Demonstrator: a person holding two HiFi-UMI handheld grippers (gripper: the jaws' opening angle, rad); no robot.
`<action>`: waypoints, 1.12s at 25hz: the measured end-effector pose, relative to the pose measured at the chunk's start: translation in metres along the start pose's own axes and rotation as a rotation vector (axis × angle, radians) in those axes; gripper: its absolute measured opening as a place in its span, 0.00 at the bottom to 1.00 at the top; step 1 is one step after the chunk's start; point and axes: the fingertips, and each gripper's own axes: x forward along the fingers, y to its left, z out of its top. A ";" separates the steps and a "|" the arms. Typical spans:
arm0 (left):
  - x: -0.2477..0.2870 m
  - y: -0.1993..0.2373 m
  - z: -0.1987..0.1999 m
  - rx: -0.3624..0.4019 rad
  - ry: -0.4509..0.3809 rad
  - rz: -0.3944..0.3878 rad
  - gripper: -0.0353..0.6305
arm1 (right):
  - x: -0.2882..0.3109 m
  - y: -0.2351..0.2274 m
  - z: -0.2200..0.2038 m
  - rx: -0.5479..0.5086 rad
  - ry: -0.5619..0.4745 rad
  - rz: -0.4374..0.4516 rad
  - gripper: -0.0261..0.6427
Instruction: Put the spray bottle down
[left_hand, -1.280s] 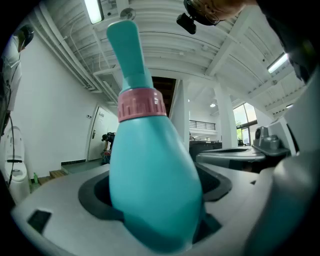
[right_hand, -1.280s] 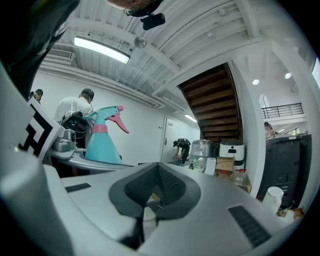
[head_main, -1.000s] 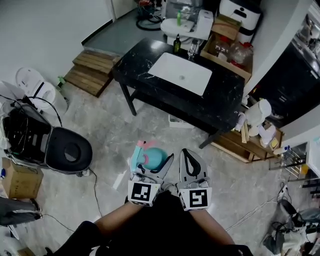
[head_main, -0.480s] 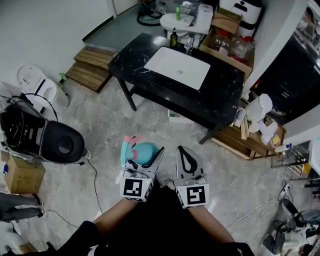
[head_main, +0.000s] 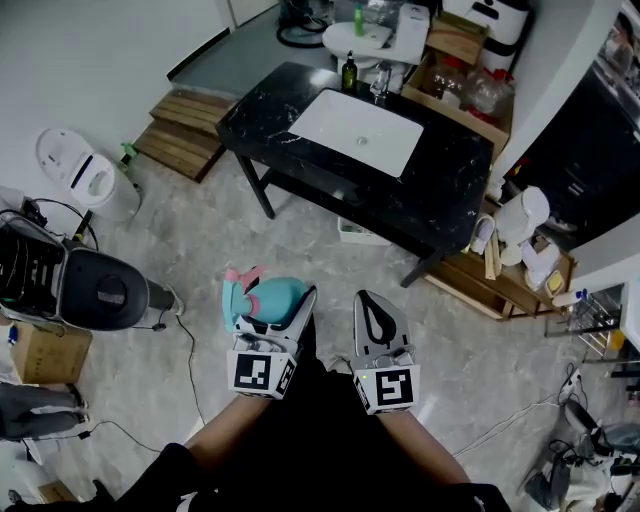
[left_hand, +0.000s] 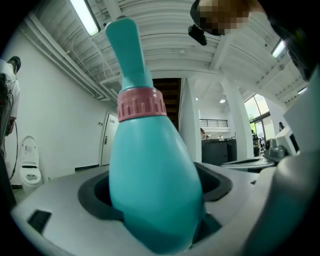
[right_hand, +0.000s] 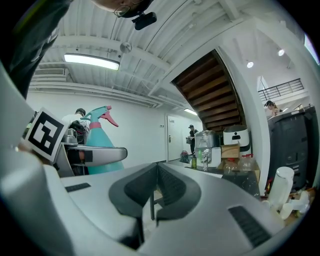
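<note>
A teal spray bottle (head_main: 268, 299) with a pink collar and trigger sits between the jaws of my left gripper (head_main: 270, 312), which is shut on its body. In the left gripper view the spray bottle (left_hand: 150, 175) fills the middle, neck pointing up. My right gripper (head_main: 377, 322) hangs beside it, shut with nothing in it; the right gripper view shows the right gripper (right_hand: 151, 200) with its jaws closed together and the spray bottle (right_hand: 102, 137) off to the left. Both are held over the marble floor, well short of the black counter (head_main: 450, 180).
The black counter carries a white sink (head_main: 362, 132) with a dark bottle (head_main: 349, 72) behind it. A round black machine (head_main: 105, 290) and a cardboard box (head_main: 45, 352) stand at the left. Wooden steps (head_main: 180, 148) lie beyond. A low shelf with white items (head_main: 510, 250) is at the right.
The left gripper with the spray bottle has drifted left and slightly nearer to me. The head view has shifted, so the black machine sits further left. The right gripper stays about where it was.
</note>
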 end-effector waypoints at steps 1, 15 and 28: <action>0.001 0.002 -0.002 -0.001 0.004 0.002 0.71 | 0.002 0.000 -0.002 0.001 0.004 0.003 0.06; 0.060 0.056 -0.015 -0.022 0.027 0.018 0.71 | 0.081 -0.024 -0.002 0.002 0.015 -0.009 0.06; 0.181 0.155 -0.014 -0.032 0.038 0.019 0.71 | 0.236 -0.042 0.008 -0.019 0.051 -0.007 0.06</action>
